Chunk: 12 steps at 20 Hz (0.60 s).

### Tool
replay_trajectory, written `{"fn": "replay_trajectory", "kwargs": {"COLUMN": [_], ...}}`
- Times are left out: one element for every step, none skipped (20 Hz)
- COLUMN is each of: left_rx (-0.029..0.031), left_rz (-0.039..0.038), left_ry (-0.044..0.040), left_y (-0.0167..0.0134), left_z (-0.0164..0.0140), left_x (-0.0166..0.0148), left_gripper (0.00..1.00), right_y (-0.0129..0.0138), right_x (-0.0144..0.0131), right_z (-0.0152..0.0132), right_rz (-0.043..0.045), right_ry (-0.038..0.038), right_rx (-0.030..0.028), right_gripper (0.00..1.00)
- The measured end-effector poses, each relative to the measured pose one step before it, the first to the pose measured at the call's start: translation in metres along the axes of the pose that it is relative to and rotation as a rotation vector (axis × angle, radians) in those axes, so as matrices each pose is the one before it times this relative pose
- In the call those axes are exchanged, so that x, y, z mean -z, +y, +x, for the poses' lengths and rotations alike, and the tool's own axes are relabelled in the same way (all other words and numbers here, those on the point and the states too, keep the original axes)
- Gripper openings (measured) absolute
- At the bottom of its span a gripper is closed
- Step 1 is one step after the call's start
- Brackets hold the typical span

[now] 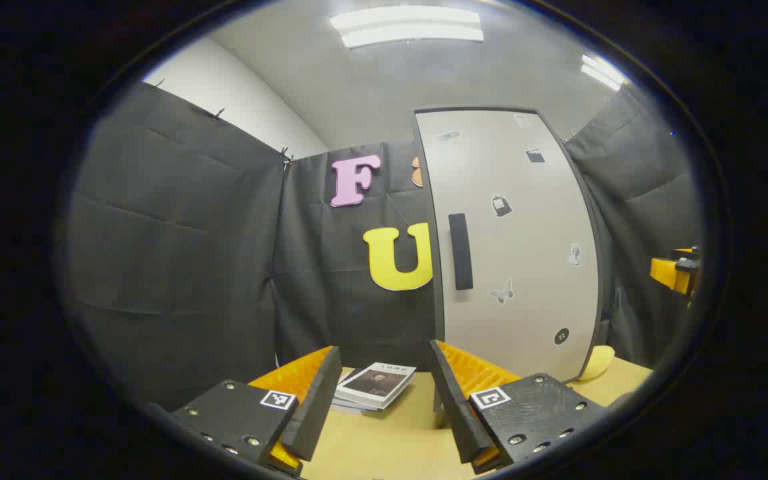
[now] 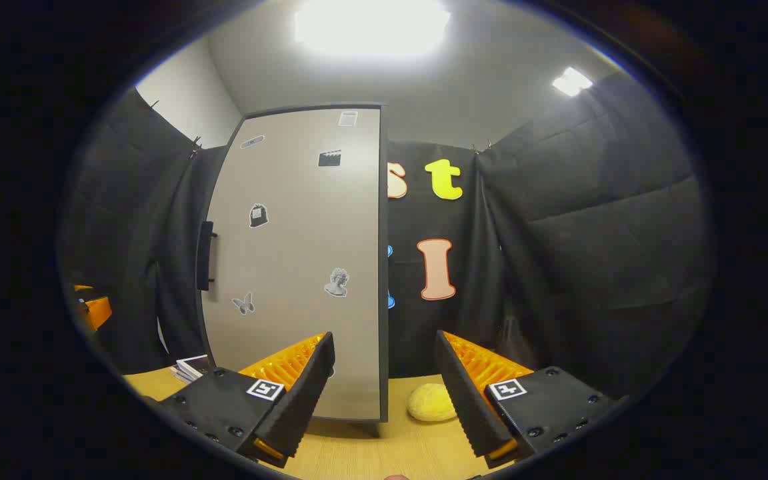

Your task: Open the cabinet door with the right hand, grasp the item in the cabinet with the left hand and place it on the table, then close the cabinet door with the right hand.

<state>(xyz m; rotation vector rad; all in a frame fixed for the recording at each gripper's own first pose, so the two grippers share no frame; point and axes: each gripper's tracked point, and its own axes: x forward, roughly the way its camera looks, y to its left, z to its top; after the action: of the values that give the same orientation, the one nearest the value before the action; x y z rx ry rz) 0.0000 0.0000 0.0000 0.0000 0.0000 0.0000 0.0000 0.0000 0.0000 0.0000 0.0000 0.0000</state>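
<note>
Black cloth walls enclose a wooden table (image 1: 391,447). Left gripper view: left gripper (image 1: 384,393), fingers apart, nothing between them; books (image 1: 374,387) stacked flat on the table just beyond. Cabinet (image 1: 517,247) upright on the table, door shut, dark handle (image 1: 461,251) on its left edge. Right gripper view: right gripper (image 2: 384,393), fingers apart, empty. Yellow item (image 2: 431,403) on the table just right of the cabinet.

Each gripper, the left gripper (image 1: 384,400) and the right gripper (image 2: 384,393), has jaws of two wedge-shaped fingers with ribbed inner faces, mounted on black blocks dotted with silver screws, each block bearing a small square black-and-white marker
</note>
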Motion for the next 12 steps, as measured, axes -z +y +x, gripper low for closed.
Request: {"fn": "replay_trajectory", "kwargs": {"left_rx": [-0.00124, 0.00001, -0.00154, -0.00071, 0.00038, 0.00138, 0.00293, 0.0032, 0.00343, 0.0023, 0.00216, 0.00215], "left_rz": [-0.00394, -0.00142, 0.00148, 0.00501, 0.00658, 0.00573, 0.00323, 0.00172, 0.00128, 0.00185, 0.00201, 0.00264], "left_ry": [0.0031, 0.00261, 0.00001, -0.00268, -0.00265, -0.00258, -0.00323, -0.00054, -0.00076, -0.00194, -0.00338, -0.00108], "left_y": [0.00104, 0.00046, 0.00143, 0.00116, 0.00063, -0.00014, -0.00093, -0.00134, -0.00162, -0.00076, -0.0004, -0.00096], "left_z": [-0.00102, 0.00032, 0.00055, -0.00014, 0.00011, 0.00037, 0.0, 0.00027, 0.00093, -0.0001, -0.00038, -0.00074], "left_x": [0.00225, 0.00057, 0.0011, -0.00085, -0.00036, -0.00117, -0.00078, -0.001, -0.00031, -0.00156, -0.00077, -0.0018], "left_gripper": [0.79, 0.79, 0.79, 0.79, 0.79, 0.79, 0.79, 0.8, 0.79, 0.79, 0.79, 0.79], "right_y": [0.0004, 0.0012, 0.00019, 0.0005, -0.00061, 0.00051, 0.00065, 0.0002, -0.00084, -0.00049, -0.00097, -0.00081], "right_x": [0.00035, -0.0005, -0.00033, -0.00143, 0.00014, -0.00061, 0.00145, -0.00036, 0.00113, 0.00069, 0.00236, 0.00134], "right_z": [0.00049, 0.00058, -0.00109, 0.0007, -0.00009, 0.00043, -0.00085, -0.00029, -0.00077, 0.00056, -0.00167, -0.0006], "right_rz": [0.00253, 0.00287, 0.00047, -0.00297, -0.00335, 0.00105, 0.00435, 0.00521, 0.00436, 0.00292, 0.00103, 0.00132], "right_ry": [0.00323, 0.00099, -0.00104, -0.00314, -0.00135, 0.00084, 0.00253, 0.00004, 0.001, 0.0027, 0.00287, 0.00316], "right_rx": [0.00038, 0.00026, -0.00189, 0.00163, 0.00321, -0.00125, -0.00215, 0.00075, 0.00173, 0.00097, 0.00173, 0.00141], "right_gripper": [0.95, 0.95, 0.95, 0.93, 0.95, 0.95, 0.95, 0.95, 0.95, 0.95, 0.95, 0.96]}}
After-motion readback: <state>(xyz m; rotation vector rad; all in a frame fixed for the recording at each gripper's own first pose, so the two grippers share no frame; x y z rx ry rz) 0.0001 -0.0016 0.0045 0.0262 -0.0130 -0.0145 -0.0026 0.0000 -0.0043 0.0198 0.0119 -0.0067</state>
